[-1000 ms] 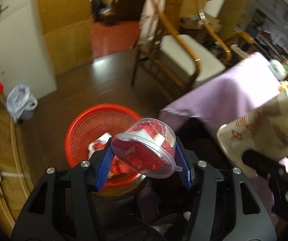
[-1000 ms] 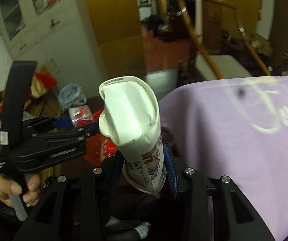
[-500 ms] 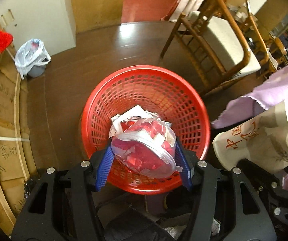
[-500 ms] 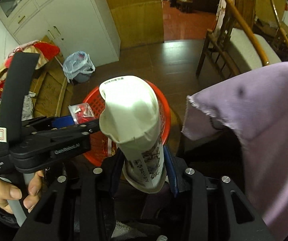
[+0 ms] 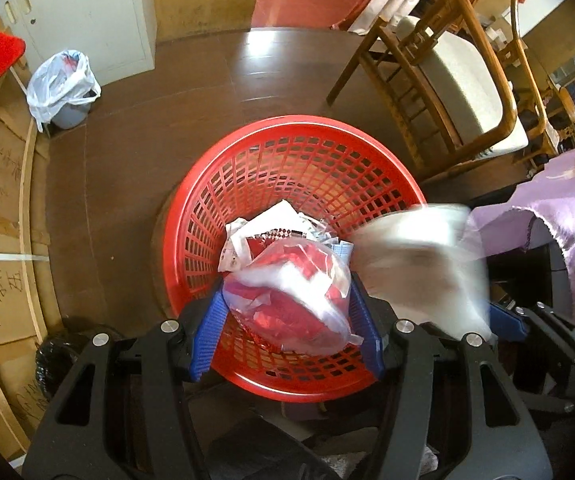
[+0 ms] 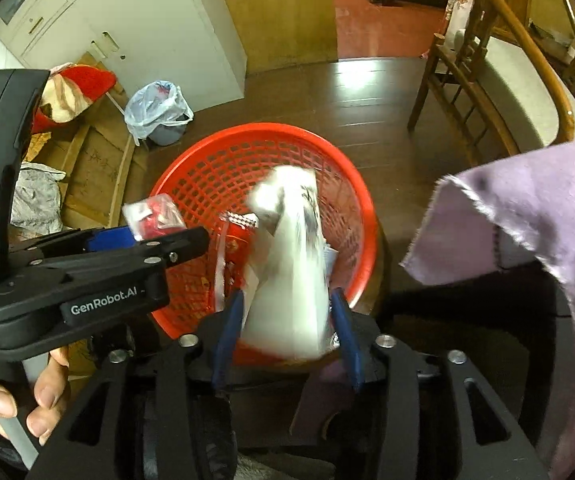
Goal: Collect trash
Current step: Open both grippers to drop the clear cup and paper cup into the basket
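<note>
2 grippers now over the red basket (image 5: pixel 387 176): right fingers (image 6: pixel 343 312) opening around paper carton (image 6: pixel 291 280); left fingers (image 5: pixel 211 320) clamp plastic tub (image 5: pixel 287 304).

Dim indoor light; floor (image 5: pixel 255 60) glare — fisheye edges dark, curved

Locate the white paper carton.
The white paper carton sits between the opening right gripper jaws, blurred, over the red basket.

A clear plastic cup (image 5: pixel 287 300) stuffed with red scraps and a blurred white paper carton (image 6: pixel 287 280) are poised above a red mesh basket (image 5: pixel 191 248) of wrappers.
</note>
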Action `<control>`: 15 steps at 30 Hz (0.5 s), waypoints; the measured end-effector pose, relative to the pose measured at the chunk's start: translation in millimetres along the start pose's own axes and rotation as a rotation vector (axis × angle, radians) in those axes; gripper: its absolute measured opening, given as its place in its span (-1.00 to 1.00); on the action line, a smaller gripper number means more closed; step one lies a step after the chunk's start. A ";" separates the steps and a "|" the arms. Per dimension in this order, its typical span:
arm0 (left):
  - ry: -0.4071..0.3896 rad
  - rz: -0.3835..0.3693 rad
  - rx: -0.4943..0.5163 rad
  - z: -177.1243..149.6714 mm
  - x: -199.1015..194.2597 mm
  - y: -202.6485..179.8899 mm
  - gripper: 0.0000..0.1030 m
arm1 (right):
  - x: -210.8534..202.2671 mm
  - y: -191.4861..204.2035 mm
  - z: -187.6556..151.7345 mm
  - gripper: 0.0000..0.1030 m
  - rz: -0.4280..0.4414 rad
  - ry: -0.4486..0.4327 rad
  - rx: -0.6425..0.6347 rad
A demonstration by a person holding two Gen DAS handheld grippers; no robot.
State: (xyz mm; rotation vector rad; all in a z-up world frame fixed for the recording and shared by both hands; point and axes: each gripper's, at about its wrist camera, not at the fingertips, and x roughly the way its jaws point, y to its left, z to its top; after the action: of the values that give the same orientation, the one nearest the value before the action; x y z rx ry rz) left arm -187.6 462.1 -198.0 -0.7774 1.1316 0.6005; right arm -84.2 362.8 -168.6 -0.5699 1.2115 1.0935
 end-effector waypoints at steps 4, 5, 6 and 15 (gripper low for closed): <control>-0.010 -0.014 -0.018 1.7 -4.9 2.5 0.26 | -5.4 -4.0 -3.4 0.19 0.014 -0.021 0.016; -0.020 -0.008 -0.019 1.6 -7.0 1.8 0.29 | -8.8 -5.8 -4.1 0.19 0.020 -0.025 0.020; -0.030 -0.001 -0.016 1.8 -9.6 0.3 0.31 | -14.2 -8.2 -5.4 0.19 0.020 -0.035 0.024; -0.109 0.023 0.039 0.5 -38.5 -22.3 0.33 | -69.2 -17.2 -15.8 0.20 -0.017 -0.128 0.010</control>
State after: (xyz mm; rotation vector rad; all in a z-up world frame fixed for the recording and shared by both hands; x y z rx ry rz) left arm -182.7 447.8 -156.2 -0.6913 1.0507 0.6308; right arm -73.9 317.7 -112.1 -0.4949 1.0987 1.0922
